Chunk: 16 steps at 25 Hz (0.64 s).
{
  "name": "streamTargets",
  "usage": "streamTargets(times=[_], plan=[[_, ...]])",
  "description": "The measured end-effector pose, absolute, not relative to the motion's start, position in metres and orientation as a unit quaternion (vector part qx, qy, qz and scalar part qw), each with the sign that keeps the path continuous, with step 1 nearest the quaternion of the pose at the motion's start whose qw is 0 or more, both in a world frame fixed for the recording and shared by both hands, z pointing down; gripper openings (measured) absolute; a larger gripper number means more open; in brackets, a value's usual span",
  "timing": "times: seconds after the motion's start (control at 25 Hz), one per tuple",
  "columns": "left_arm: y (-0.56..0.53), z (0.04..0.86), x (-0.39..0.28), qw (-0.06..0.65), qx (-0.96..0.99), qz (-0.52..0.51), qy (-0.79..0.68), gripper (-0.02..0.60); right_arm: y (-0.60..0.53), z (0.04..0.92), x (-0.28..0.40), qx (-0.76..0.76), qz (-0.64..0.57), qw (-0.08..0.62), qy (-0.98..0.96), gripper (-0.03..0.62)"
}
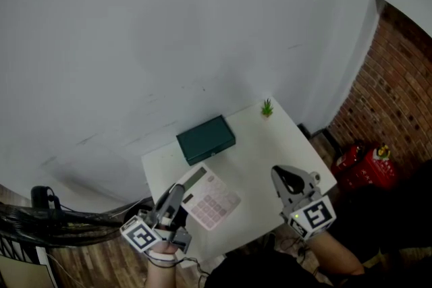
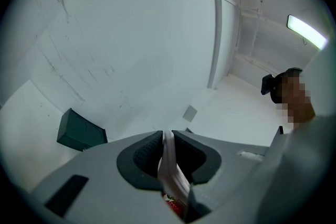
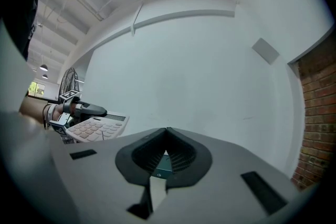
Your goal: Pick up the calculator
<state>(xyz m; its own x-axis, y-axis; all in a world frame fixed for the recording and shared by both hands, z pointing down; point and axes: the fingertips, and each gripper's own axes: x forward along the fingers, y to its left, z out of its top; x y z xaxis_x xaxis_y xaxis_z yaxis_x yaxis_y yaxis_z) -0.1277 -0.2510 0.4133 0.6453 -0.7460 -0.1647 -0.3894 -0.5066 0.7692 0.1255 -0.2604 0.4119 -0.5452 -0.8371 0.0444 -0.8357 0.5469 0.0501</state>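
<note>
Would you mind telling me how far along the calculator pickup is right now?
Done: the left gripper is shut on one edge of the calculator. In hand: the right gripper view shows it tilted and seemingly off the table. Left: little, perhaps carrying it higher. The right gripper is shut, empty and apart from it.

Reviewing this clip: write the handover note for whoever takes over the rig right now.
Left gripper: jaws shut on the calculator, clamping its thin white edge at the side nearest the person.
Right gripper: jaws shut, nothing held, over the right side of the white table.
Things: the calculator is tilted, in front of the green box. A small plant stands at the far corner.
Done: the grasp. The calculator looks lifted off the table in the right gripper view.
Left: check it is fully clear and hold it steady.
</note>
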Motion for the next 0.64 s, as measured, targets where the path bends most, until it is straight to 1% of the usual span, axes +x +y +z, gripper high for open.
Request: streamTargets(times=[0.24, 0.64], plan=[[-0.26, 0.416, -0.132, 0.366, 0.839, -0.24, -0.324, 0.051, -0.258, 0.416, 0.121, 0.496, -0.009, 0.031, -0.868, 0.005], [-0.284, 0.451, -0.145, 0.384, 0.843, -0.211, -0.312, 0.051, -0.263, 0.432, 0.109, 0.522, -0.016, 0.039, -0.852, 0.005]])
